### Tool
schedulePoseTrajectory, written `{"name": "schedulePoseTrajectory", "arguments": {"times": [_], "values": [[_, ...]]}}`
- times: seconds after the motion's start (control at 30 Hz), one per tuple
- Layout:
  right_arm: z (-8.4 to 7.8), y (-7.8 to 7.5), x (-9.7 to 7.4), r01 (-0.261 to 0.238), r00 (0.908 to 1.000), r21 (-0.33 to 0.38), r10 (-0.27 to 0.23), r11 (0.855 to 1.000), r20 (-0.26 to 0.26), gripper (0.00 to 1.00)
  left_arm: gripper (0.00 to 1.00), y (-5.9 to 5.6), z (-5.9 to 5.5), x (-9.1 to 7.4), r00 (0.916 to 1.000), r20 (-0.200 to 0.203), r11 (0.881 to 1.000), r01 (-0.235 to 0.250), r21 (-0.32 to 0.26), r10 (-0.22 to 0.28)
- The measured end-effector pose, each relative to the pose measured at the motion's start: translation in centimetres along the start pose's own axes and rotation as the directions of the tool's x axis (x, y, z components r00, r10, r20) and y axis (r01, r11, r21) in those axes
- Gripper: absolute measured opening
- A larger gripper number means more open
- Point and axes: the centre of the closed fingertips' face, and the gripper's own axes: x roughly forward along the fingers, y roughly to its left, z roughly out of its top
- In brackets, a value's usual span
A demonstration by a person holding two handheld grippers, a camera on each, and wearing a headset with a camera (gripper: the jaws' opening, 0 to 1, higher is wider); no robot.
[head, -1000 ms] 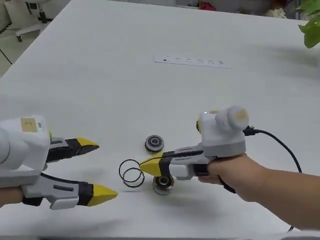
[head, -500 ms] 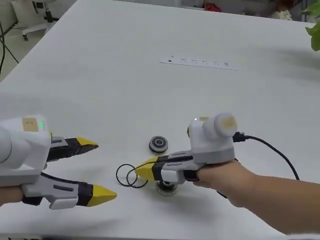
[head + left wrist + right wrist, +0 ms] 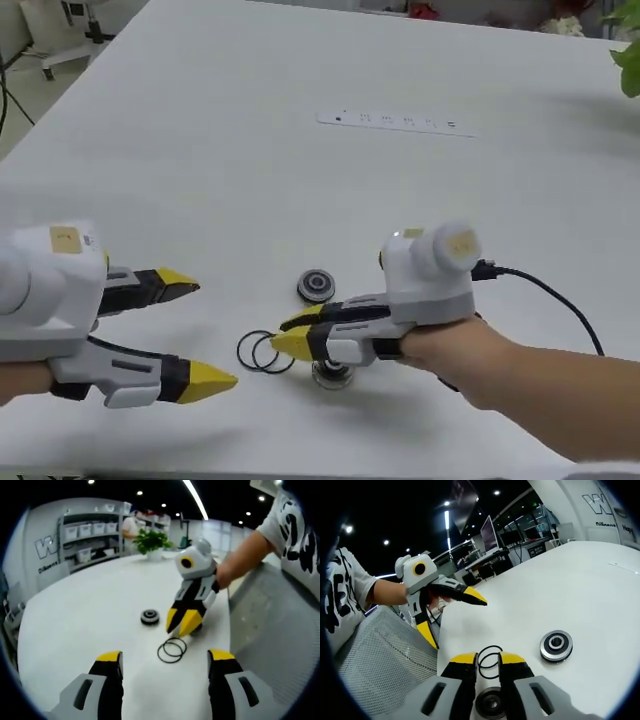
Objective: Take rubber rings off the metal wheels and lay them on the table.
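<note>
Two black rubber rings (image 3: pixel 265 352) lie overlapped near the front edge of the white bench (image 3: pixel 300 180) (shelves (image 3: pixel 90 540) behind); left gripper (image 3: pixel 205 333) gapes empty, right gripper (image 3: pixel 283 334) barely parted, holding nothing.

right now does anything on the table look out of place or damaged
Nothing stands out. The two rubber rings lie flat on the table, overlapping each other, beside the near wheel under the right gripper. The far wheel sits flat, apart from them. No damage shows.
</note>
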Motion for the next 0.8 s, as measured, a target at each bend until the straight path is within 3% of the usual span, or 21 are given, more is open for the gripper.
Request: {"name": "schedulePoseTrajectory", "arguments": {"times": [0.27, 0.47, 0.8], "values": [[1.5, -0.6, -1.7, 0.024, 0.9991, -0.020, -0.023, 1.000, 0.037, 0.17, 0.68, 0.6, 1.5, 0.9, 0.9999, 0.001, 0.999, 0.016, 0.034, -0.016], [2.4, -2.4, -3.5, 0.072, 0.9953, -0.025, -0.070, 0.997, 0.066, 0.19, 0.67, 1.4, 2.6, 2.1, 0.9997, 0.005, 0.998, 0.025, 0.051, -0.025], [2.1, -4.8, -5.2, 0.143, 0.9879, -0.055, -0.139, 0.988, 0.068, 0.22, 0.63, 2.3, 3.5, 4.5, 0.9990, -0.012, 0.996, 0.044, 0.080, -0.043]]}}
